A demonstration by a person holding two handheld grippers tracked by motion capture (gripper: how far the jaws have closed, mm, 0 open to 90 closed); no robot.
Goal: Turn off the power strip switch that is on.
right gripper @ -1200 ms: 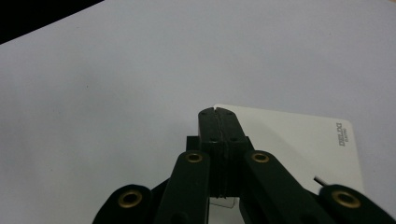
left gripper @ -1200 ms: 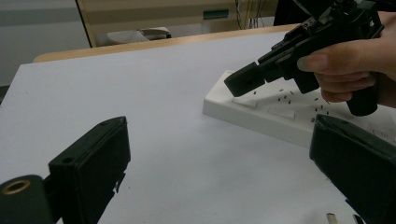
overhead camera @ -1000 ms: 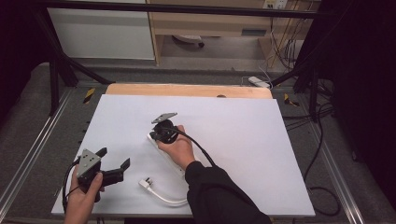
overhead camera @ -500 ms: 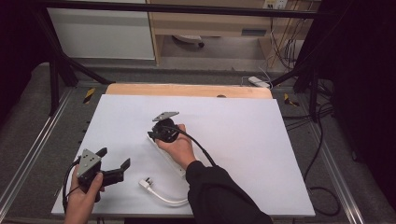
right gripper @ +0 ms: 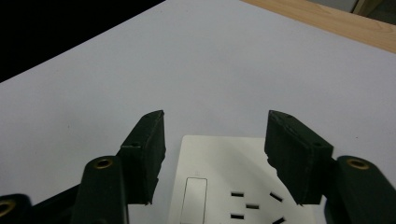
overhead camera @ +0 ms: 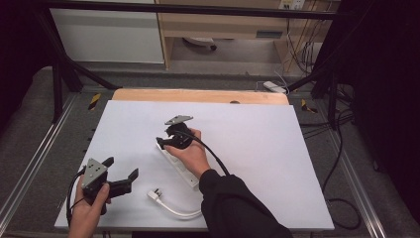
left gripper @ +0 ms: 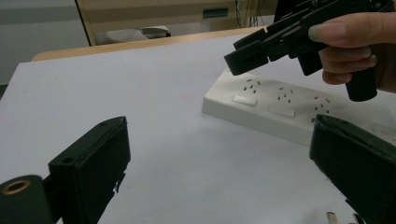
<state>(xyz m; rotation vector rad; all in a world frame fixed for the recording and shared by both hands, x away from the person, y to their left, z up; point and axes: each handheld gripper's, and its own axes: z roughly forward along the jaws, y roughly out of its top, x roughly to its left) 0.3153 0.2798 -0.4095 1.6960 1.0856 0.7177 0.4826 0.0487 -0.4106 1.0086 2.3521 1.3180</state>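
Power strip: a white multi-socket bar lying flat and slantwise on the white table sheet, near the middle, partly under the right hand.
Right gripper: hovering just above the strip's far end; its jaws have just been opening and now stand apart with the end of the strip below the gap, pressing on nothing.
Left gripper: held low at the near left corner, jaws wide apart and empty, pointing toward the strip.
Handling: likely a rigid plastic shell, light to moderate in weight, smooth enough to slide on the sheet; it should not bend or crush.
Where to grip: across the narrow width at one end, pads on the two long side walls, clear of the switch and socket holes.
Cord and plug: the white lead curls along the near edge, its plug just beside the left gripper; it will drag when the strip moves.
Obstacles: little else on the sheet; the dark marks at the far wooden edge are too small to identify.
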